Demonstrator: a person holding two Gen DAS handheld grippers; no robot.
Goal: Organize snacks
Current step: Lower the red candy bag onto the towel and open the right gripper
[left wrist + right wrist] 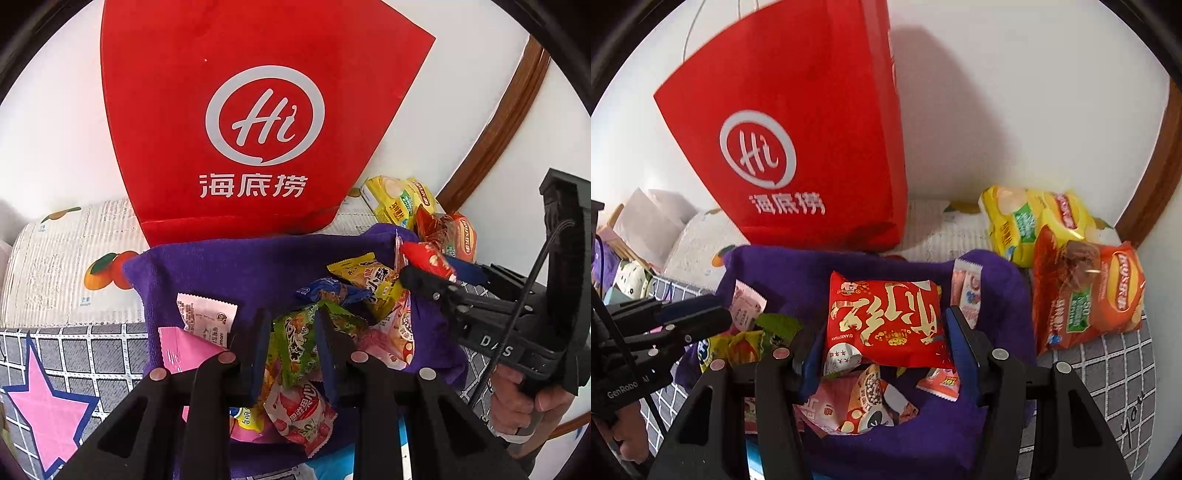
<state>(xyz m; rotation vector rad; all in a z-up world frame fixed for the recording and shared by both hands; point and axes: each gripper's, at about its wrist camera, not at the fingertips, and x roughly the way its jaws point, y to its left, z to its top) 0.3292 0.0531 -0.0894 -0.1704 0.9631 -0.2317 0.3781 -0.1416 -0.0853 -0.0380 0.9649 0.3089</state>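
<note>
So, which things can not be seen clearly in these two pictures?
- Inside of the red paper bag: both views, its own front wall hides it.
- Packets under the red snack packet: right wrist view, it covers them.
- Blue item: left wrist view, cut by the bottom edge.

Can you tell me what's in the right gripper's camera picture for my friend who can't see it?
The right gripper holds a red snack packet above a purple cloth piled with snacks. A red paper bag stands behind; chip bags lie right.
</note>
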